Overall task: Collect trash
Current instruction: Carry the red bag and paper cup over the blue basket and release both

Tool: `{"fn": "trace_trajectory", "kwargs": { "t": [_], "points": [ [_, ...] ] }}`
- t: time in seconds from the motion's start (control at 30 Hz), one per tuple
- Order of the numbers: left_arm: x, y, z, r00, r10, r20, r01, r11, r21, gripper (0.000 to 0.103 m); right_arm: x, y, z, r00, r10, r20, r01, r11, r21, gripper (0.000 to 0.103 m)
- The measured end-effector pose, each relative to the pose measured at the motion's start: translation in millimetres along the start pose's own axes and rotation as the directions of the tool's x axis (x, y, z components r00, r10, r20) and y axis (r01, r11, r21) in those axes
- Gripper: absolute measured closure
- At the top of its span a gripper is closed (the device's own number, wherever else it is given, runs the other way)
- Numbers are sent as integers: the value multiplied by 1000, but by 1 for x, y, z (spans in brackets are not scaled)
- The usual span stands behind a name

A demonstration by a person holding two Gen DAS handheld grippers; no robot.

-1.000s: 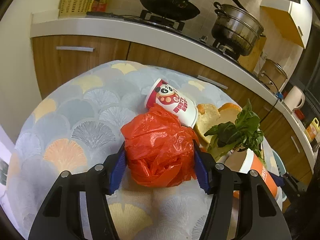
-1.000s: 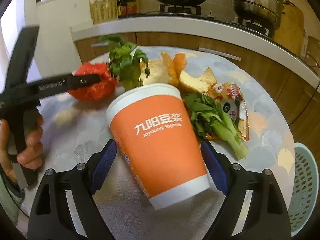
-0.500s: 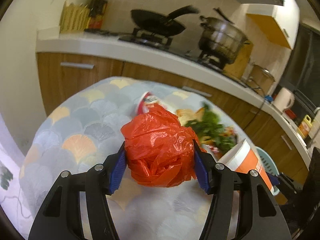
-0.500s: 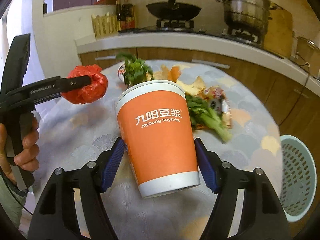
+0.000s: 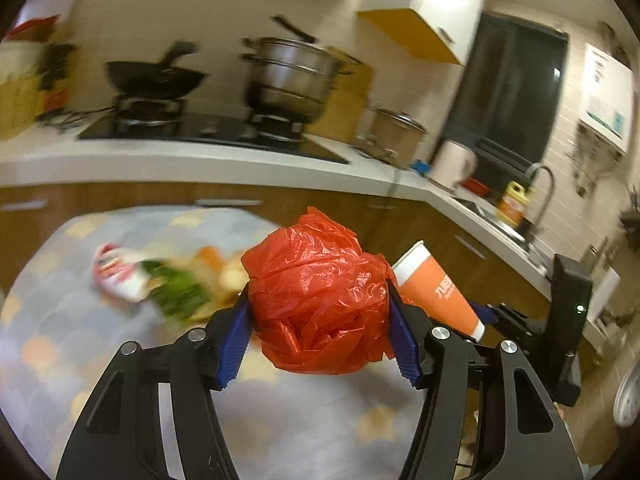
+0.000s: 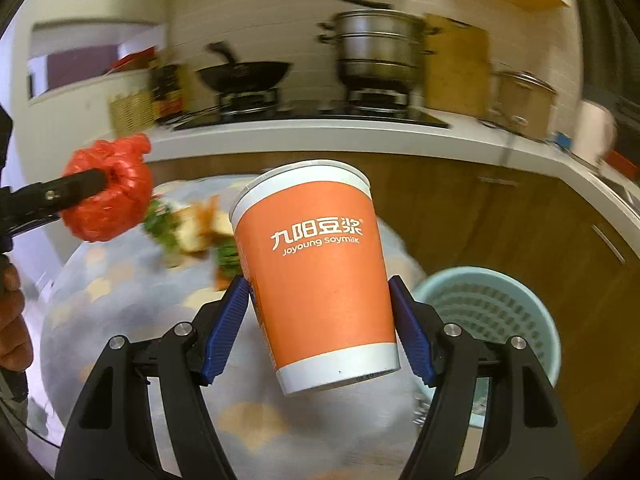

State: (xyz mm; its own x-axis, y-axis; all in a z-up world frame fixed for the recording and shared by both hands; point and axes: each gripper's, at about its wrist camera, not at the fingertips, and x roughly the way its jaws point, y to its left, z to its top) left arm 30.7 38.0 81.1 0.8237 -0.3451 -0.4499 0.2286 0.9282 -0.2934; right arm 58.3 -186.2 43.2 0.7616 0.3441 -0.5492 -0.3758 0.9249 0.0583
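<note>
My left gripper is shut on a crumpled red plastic bag and holds it in the air above the round table. The bag also shows in the right wrist view at the left. My right gripper is shut on an orange and white paper soymilk cup, lifted off the table and tilted; the cup shows in the left wrist view too. A light blue slotted bin stands below and right of the cup, beside the table.
A red and white paper cup, green leaves and bread pieces lie blurred on the table's far side. Behind is a counter with a wok, steamer pot and wooden cabinets below.
Both grippers have risen off the table with their loads and swung to the right. The blue bin is now larger and closer in the right wrist view.
</note>
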Motion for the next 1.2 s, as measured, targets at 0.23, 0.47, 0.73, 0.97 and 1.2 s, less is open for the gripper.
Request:
{"fn": "trace_trajectory", "kwargs": {
  "t": [0.23, 0.47, 0.73, 0.97, 1.2],
  "points": [
    [68, -60, 5, 993, -67, -97, 73, 996, 57, 44, -10, -82, -11, 992, -128, -17, 129, 983, 132, 36],
    [154, -110, -2, 963, -97, -253, 124, 988, 96, 44, -4, -149, -38, 972, -212, -98, 231, 936, 266, 36],
    [230, -138, -24, 924, -59, -379, 117, 984, 131, 44, 26, -195, -72, 943, -237, -233, 308, 885, 349, 36],
    [274, -140, -52, 881, -10, -473, 88, 986, 144, 41, 58, -212, -89, 918, -203, -340, 328, 870, 369, 35],
    [283, -137, -61, 865, -12, -501, 100, 984, 148, 32, 70, -218, -101, 915, -151, -375, 310, 857, 411, 34]
  ]
}}
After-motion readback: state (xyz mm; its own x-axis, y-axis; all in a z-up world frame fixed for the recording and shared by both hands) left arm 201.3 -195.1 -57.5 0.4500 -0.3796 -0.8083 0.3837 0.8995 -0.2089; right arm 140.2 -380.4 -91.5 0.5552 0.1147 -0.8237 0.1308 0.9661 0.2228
